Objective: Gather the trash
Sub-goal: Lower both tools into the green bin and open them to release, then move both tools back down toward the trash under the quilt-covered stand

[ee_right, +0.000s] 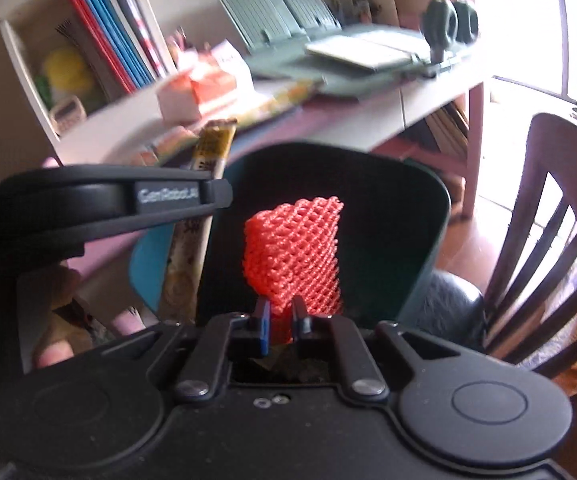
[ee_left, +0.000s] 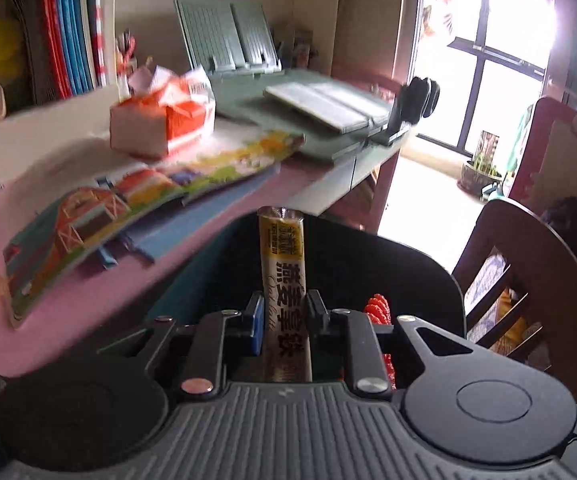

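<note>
My left gripper (ee_left: 285, 312) is shut on a long yellow and cream snack wrapper (ee_left: 283, 256) that stands up between its fingers, over the dark bin (ee_left: 420, 276). My right gripper (ee_right: 281, 317) is shut on a red foam fruit net (ee_right: 294, 248) and holds it over the open mouth of the same bin (ee_right: 420, 200). In the right wrist view the left gripper's body crosses the left side with the wrapper (ee_right: 204, 168) sticking up behind it. A bit of the red net (ee_left: 378, 308) shows to the right of my left fingers.
A pink-topped desk (ee_left: 88, 312) holds a colourful picture book (ee_left: 128, 200), an orange tissue box (ee_left: 164, 116) and a green desk organiser (ee_left: 320, 108). A shelf with folders (ee_right: 108, 36) stands at the back left. A dark wooden chair (ee_right: 548, 220) stands on the right by the window.
</note>
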Action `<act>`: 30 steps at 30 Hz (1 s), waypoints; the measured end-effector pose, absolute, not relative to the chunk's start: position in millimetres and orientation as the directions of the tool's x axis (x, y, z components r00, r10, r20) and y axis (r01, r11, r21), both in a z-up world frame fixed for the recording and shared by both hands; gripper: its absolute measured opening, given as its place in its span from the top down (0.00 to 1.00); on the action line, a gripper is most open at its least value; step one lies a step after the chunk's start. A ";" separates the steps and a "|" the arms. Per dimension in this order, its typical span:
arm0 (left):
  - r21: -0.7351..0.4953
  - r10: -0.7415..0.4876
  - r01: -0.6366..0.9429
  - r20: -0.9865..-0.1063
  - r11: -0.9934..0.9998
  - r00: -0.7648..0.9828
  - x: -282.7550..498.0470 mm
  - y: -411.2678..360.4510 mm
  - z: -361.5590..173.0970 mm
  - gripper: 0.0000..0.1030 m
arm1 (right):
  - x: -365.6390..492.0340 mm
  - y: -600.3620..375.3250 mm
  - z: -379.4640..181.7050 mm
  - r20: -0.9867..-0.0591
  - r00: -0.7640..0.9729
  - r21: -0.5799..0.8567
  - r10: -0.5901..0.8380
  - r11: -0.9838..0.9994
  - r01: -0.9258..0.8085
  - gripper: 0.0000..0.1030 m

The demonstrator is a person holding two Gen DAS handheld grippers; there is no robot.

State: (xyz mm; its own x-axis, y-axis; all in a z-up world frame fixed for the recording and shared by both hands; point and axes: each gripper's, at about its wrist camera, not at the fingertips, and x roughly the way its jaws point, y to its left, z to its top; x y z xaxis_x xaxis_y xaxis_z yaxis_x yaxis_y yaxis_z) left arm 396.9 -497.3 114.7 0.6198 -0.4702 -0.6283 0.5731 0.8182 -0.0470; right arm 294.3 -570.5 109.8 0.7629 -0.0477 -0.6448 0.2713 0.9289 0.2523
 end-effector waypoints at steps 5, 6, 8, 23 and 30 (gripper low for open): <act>-0.001 -0.430 0.596 -0.692 0.803 0.579 398.8 -513.6 99.0 0.80 | 298.6 -575.9 99.5 -0.677 0.734 0.260 -0.051 0.917 0.303 0.83; 0.001 -0.418 0.595 -0.710 0.804 0.567 400.3 -515.4 94.6 0.79 | 299.1 -577.1 99.4 -0.676 0.736 0.273 -0.041 0.914 0.301 0.81; 0.006 -0.397 0.587 -0.731 0.810 0.556 403.3 -517.1 88.6 0.79 | 298.8 -577.3 99.1 -0.678 0.734 0.279 -0.040 0.910 0.307 0.79; -0.027 -0.437 0.578 -0.684 0.816 0.585 370.1 -447.6 125.9 0.77 | 275.8 -557.9 120.0 -0.658 0.751 0.274 -0.049 0.914 0.300 0.70; -0.017 -0.446 0.566 -0.636 0.824 0.630 329.5 -390.6 160.3 0.70 | 250.0 -516.1 150.7 -0.621 0.783 0.247 -0.025 0.942 0.226 0.65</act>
State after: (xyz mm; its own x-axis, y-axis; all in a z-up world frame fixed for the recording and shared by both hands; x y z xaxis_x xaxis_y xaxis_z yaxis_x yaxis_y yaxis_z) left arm 329.5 -390.6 160.3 0.6297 -0.4456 -0.6363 0.5660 0.8242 -0.0169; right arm 250.0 -516.1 150.7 0.7834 -0.0250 -0.6211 0.2257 0.9424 0.2468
